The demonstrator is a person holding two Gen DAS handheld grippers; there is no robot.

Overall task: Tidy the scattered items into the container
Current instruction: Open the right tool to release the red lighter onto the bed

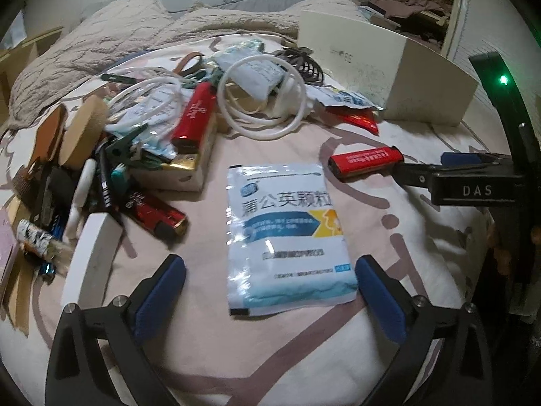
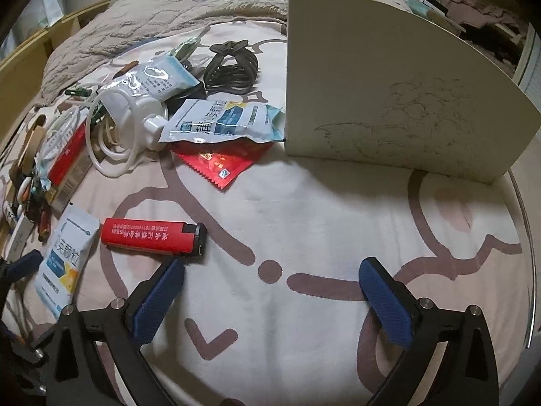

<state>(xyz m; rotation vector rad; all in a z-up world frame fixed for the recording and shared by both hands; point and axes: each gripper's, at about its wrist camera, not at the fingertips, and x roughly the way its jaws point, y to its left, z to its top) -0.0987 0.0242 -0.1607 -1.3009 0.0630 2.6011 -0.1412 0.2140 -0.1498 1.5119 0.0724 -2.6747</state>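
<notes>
Left gripper point(image 1: 270, 284) is spread wide around the near end of the white-and-blue sachet point(image 1: 287, 237), pads not touching it. Right gripper point(image 2: 270, 284) gapes empty too, red lighter point(image 2: 152, 238) just off its left finger. I'd pinch the sachet's edge low, then carry it to the cream box point(image 2: 389, 101) far right.

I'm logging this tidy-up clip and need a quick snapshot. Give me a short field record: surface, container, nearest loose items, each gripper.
surface: patterned bedsheet
container: cream box, standing at the far right
nearest items: white-blue sachet; red lighter
left gripper: open, sachet lying between its fingers, not pressed
right gripper: open, nothing between its fingers, lighter just beyond one fingertip
pile: cables, packets, clips at left
</notes>
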